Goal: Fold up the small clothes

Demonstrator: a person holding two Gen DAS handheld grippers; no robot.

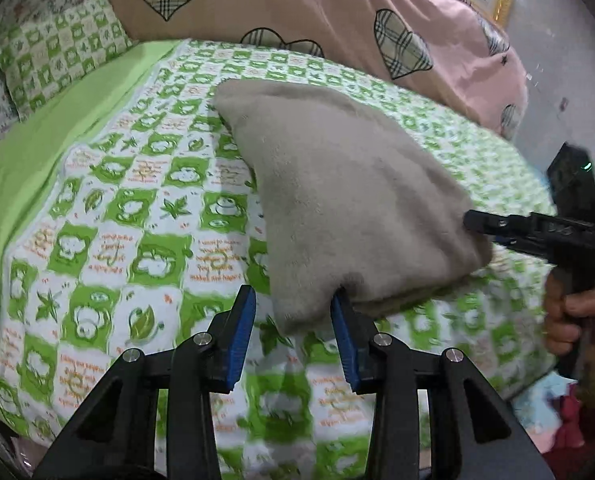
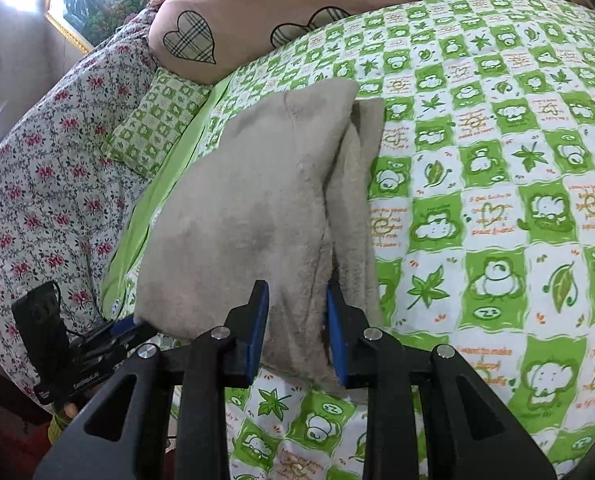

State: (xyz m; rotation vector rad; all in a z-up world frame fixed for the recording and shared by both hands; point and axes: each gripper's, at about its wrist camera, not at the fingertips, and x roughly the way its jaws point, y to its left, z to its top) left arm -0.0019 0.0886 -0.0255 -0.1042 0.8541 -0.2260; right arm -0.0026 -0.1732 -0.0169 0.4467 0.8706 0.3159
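Blue-padded fingers (image 1: 241, 336) of the left gripper (image 1: 293, 336) stand wide, a corner of the beige fleece garment (image 1: 337, 184) hanging between them. It lies folded on the green checked bedsheet (image 1: 137, 208), whose bare expanse spreads leftward. Pink heart quilt (image 1: 297, 4) bounds the far edge. The right gripper (image 2: 296, 332) stands wide too, fleece edge between its pads.

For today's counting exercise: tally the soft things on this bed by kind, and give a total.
Grey folded garment: 1
Green checked bedsheet: 1
Green checked pillow: 1
Pink heart-print quilt: 1
Floral quilt: 1
Total: 5
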